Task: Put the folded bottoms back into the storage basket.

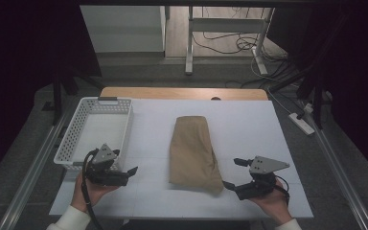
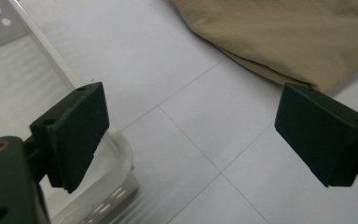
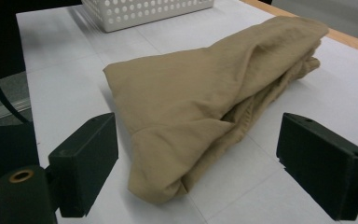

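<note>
lying mid-table (image 1: pixel 249 120), folded tan cloth (image 1: pixel 192 152) sits between both grippers. left gripper (image 1: pixel 130 170), jaws apart and empty, hovers by the near corner of the white basket (image 1: pixel 76 139). right gripper (image 1: pixel 234 173), jaws apart, points at the cloth's near corner, not touching.

A folded tan cloth (image 1: pixel 194 154) lies mid-table between the left gripper (image 1: pixel 130 171) beside a white basket (image 1: pixel 96 129) and the open-jawed right gripper (image 1: pixel 232 173).
</note>
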`<state>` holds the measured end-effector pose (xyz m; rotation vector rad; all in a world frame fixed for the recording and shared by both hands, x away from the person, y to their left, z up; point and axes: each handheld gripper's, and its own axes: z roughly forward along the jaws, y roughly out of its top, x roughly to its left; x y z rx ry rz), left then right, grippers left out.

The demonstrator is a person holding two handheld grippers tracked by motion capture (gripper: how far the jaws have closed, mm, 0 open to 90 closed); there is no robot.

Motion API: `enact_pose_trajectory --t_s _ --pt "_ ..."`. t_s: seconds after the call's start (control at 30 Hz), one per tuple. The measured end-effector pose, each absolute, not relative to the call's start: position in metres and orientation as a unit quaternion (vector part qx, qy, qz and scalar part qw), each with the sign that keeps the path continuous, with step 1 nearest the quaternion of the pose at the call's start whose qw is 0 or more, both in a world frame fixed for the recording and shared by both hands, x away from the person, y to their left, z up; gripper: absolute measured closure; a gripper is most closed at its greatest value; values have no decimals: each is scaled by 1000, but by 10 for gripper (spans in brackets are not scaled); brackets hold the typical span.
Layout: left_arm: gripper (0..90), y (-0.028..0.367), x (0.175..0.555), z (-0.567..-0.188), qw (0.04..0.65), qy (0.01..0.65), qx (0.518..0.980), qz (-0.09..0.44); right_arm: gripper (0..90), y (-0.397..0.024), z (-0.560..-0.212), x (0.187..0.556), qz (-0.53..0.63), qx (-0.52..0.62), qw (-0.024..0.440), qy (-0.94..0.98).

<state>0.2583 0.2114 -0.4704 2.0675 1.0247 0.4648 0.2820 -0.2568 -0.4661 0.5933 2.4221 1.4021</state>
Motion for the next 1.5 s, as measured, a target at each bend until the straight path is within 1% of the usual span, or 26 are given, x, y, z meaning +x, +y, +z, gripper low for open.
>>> enact_pose_trajectory --t_s 0.33,0.6,0.8,1.5 --pt "100 211 259 -471 379 406 812 179 125 -242 -469 279 481 191 124 847" --pt "100 211 260 -472 380 406 812 178 125 -231 -469 279 478 182 122 850" --pt "101 210 260 -472 378 405 813 178 126 -213 -471 280 465 162 116 863" --pt "103 207 259 -472 377 401 816 176 138 -189 -473 283 460 155 93 869"
